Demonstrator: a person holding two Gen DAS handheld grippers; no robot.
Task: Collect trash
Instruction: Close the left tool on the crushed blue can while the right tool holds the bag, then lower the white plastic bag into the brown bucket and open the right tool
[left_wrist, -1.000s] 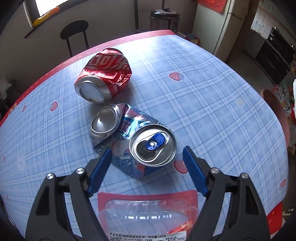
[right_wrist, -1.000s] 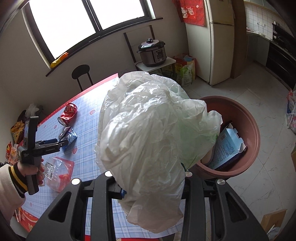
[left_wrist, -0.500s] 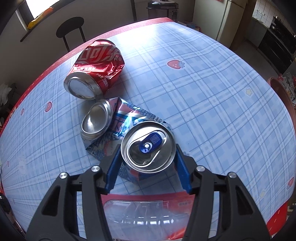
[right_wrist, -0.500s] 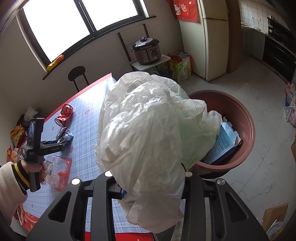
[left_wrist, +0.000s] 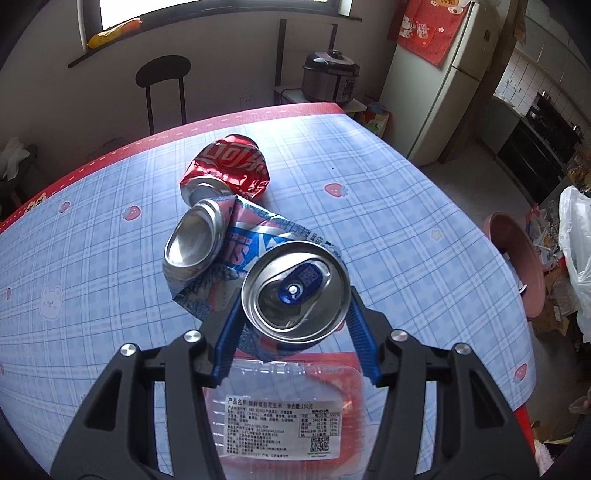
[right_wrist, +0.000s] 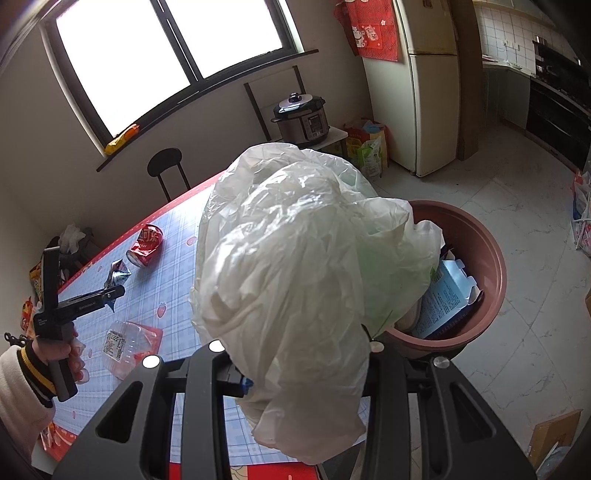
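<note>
Left gripper (left_wrist: 293, 328) clamps the blue can (left_wrist: 273, 273); right gripper (right_wrist: 295, 373) grasps the bag (right_wrist: 303, 266). Pickup step; next, carry both right to the bin (right_wrist: 491, 258).

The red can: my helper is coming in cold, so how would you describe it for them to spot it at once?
Start at the blue plaid table by the window. Toward its far, red-trimmed edge lies the red can, dented, on its side, just beyond the blue-and-silver can in the left tool. It is the only all-red can, with white lettering.
</note>
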